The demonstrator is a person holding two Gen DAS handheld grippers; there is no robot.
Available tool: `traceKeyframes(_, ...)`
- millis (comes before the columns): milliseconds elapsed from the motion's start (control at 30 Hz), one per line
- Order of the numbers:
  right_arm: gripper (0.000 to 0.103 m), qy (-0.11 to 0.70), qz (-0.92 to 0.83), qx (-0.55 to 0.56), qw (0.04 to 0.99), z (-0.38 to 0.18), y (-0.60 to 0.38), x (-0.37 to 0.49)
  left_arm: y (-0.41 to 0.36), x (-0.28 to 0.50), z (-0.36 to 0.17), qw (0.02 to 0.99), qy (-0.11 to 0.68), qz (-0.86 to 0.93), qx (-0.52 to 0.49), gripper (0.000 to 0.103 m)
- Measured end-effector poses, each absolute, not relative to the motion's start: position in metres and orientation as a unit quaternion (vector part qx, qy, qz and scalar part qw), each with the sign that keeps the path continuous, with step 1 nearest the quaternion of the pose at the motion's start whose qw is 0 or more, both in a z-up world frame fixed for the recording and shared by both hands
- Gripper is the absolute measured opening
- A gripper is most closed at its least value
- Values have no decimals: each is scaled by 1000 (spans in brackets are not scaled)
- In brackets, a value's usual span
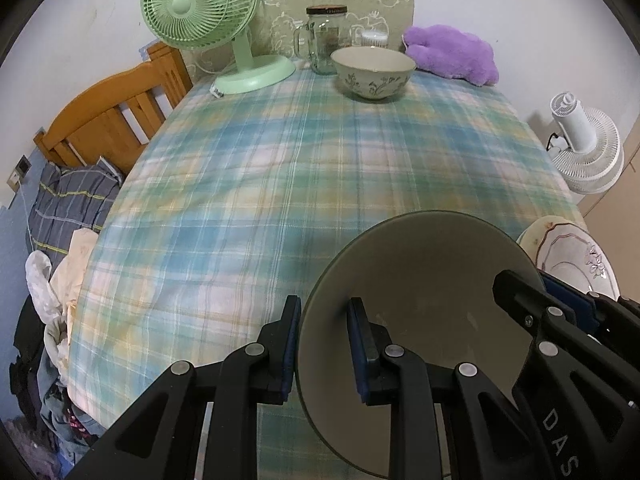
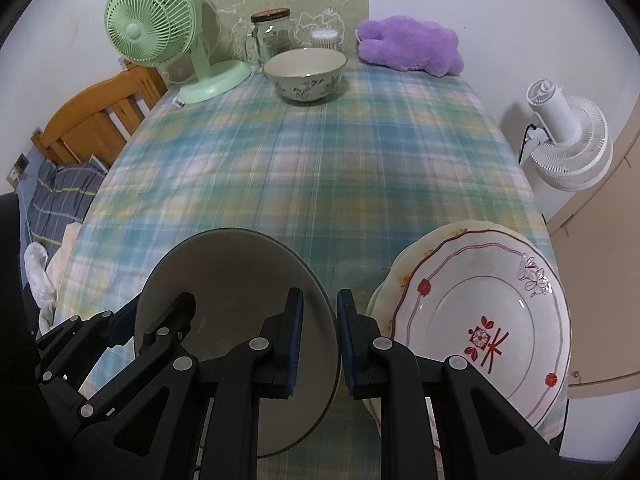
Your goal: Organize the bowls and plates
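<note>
Both grippers, left gripper [image 1: 324, 344] and right gripper [image 2: 320, 340], clamp opposite rims of plain grey round plate [image 1: 420, 300] above plaid tablecloth [image 1: 260, 180]. Judged step: carrying it; next, stack onto red-patterned white plates [image 2: 480, 320] alongside.

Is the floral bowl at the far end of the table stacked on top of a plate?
No, the floral bowl sits directly on the plaid tablecloth, with no plate beneath it.

White wall [image 1: 80, 20], plaid-covered table [image 1: 260, 184], wooden headboard [image 1: 112, 112], white fan [image 2: 568, 140].
</note>
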State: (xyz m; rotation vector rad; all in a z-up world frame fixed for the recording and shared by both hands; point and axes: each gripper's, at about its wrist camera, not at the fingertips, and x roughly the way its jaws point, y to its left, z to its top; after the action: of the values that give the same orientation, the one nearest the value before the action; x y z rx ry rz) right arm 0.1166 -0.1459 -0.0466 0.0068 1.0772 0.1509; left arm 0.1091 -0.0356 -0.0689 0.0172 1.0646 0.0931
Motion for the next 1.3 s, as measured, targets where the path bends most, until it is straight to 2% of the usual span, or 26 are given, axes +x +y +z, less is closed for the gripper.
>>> traceKeyframes(500,21,509,64,-4,859,-51,-142,114,-35,106,-71,867,498,32,20,22)
traceKeyframes(600,21,509,61,8,858,-51,-145,112,-35,106,-71,863,505,17,16,33)
traceKeyframes(733,23,527,53,13,848,-56,-147,109,-38,103,-74,852,523,-2,24,40)
traceKeyframes(800,26,534,43,11,844,-56,-148,106,-38,101,-73,851,525,-12,23,46)
traceKeyframes(833,34,534,40,10,845,-55,-148,104,-37,99,-71,852,523,-19,23,50)
traceKeyframes(867,47,531,35,9,847,-53,-149,103,-37,99,-69,853,521,-27,21,60)
traceKeyframes(967,72,514,24,19,857,-43,-151,98,-34,98,-58,860,508,-48,16,67)
traceKeyframes(1200,76,490,8,34,871,-21,-148,101,-24,102,-32,873,483,-60,16,82)
traceKeyframes(1300,77,476,5,33,879,-7,-143,103,-19,107,-19,881,469,-64,12,84)
